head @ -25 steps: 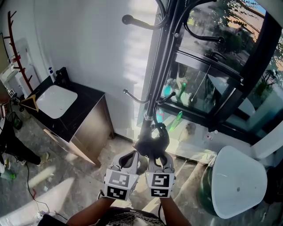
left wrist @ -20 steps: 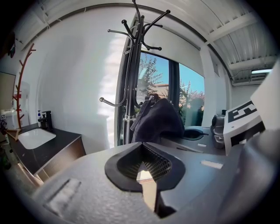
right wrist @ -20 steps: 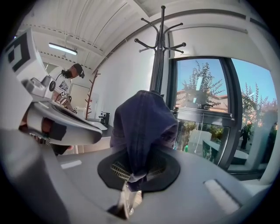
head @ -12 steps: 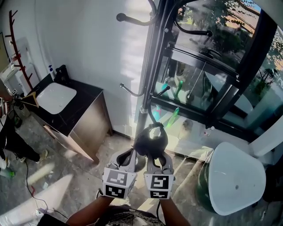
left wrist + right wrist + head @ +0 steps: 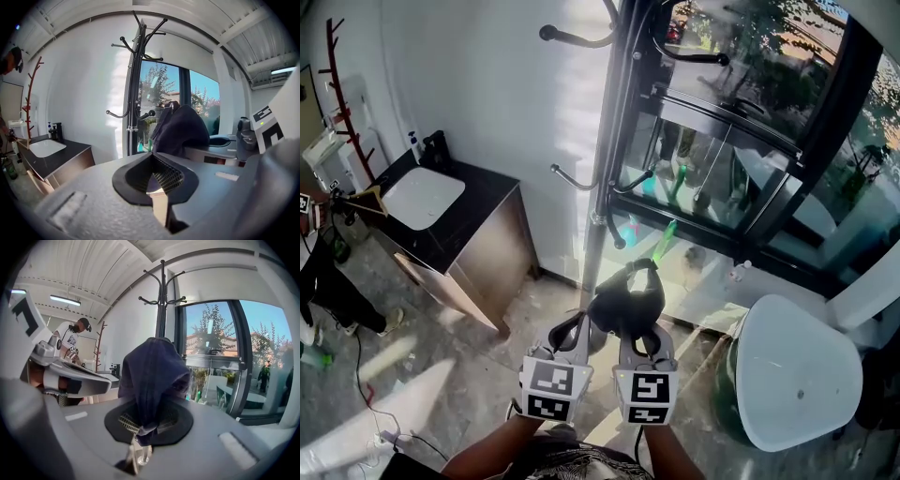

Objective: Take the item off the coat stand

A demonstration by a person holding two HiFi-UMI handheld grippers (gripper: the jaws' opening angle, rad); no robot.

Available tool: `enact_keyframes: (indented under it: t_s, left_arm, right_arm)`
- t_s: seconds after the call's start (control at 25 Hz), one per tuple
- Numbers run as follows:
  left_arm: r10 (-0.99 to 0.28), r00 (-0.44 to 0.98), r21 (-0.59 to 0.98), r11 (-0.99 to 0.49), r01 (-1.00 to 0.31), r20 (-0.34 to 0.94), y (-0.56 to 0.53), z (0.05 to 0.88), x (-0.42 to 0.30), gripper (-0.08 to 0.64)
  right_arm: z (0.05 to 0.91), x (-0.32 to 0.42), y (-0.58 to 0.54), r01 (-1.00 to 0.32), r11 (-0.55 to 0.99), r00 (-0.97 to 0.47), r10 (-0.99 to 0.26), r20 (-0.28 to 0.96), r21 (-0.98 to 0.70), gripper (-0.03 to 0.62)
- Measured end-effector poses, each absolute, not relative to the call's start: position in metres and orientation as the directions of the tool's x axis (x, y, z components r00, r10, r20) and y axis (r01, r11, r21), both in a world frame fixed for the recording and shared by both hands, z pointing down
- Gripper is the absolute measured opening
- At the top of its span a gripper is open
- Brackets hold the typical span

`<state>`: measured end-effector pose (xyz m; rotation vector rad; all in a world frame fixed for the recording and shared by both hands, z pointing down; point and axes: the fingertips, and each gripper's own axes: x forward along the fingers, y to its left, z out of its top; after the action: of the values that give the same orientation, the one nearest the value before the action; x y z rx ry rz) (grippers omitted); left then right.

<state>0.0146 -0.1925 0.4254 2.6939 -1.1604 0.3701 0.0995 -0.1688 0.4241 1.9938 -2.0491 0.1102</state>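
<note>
A dark navy cap (image 5: 628, 300) hangs bunched from my right gripper (image 5: 637, 336), which is shut on its lower edge. In the right gripper view the cap (image 5: 152, 376) rises out of the jaws of that gripper (image 5: 140, 427) and hides much of what lies ahead. The black coat stand (image 5: 605, 169) rises just beyond, its curved hooks bare, and the cap is clear of them. My left gripper (image 5: 572, 330) is close beside the right one, shut with nothing in it (image 5: 152, 180). From the left gripper view the cap (image 5: 183, 131) shows to the right of the stand (image 5: 133, 93).
A black-topped cabinet with a white basin (image 5: 422, 197) stands at the left wall. A white round-topped bin (image 5: 797, 375) is at the right, with a dark-framed glass wall (image 5: 750, 141) behind the stand. A red coat stand (image 5: 337, 94) and a person (image 5: 319, 272) are at the far left.
Both grippers have drawn back from the stand together. The cap has come away from the lower hook beside the pole and now hangs free in the right gripper.
</note>
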Motion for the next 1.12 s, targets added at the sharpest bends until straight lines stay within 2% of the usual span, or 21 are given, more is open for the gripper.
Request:
enact_keyframes:
  t_s: [0.68,1.12]
  left_arm:
    - [-0.694,0.667,0.009,-0.691,-0.723,0.272,-0.128,0.412,0.037,0.002]
    - [-0.705,0.654,0.006,-0.679,-0.734,0.273,-0.117,0.41,0.029,0.002]
  right_arm:
    - [0.403,0.121,-0.098,-0.995,0.025,-0.001,-0.975,0.224,0.101,0.023]
    - [0.401,0.11,-0.088,-0.997,0.049,-0.034,-0.976,0.217,0.066,0.023]
